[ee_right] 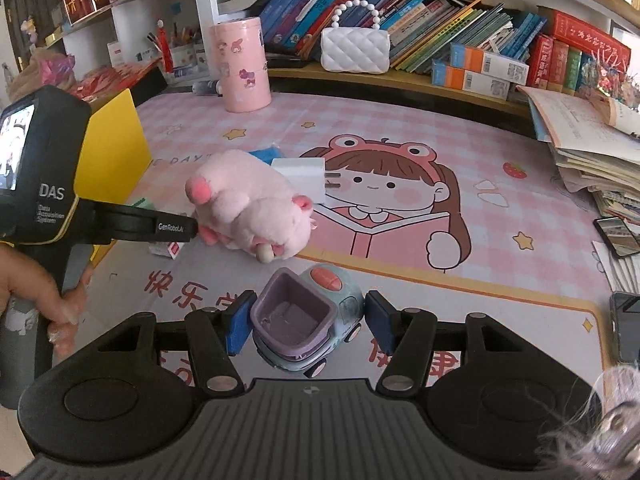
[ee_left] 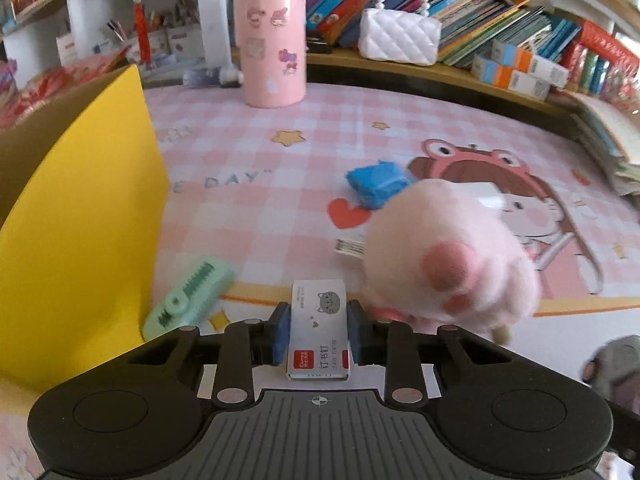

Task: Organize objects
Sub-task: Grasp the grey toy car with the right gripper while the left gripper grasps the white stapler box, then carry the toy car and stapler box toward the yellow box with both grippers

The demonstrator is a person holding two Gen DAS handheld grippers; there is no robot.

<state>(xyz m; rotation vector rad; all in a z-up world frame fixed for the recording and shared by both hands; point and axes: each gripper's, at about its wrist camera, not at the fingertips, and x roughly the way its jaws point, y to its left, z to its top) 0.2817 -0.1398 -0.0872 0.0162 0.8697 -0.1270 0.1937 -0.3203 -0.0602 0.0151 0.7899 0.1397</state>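
Currently left gripper clamps the staple box low over the desk mat, right gripper spread around the toy car; next, likely carry staples to the yellow box.

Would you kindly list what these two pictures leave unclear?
- Left wrist view: the plush is motion-blurred and covers part of the blue item.
- Left wrist view: the grey thing is cut off by the right edge.
- Right wrist view: the staple box is mostly hidden behind the left claw.
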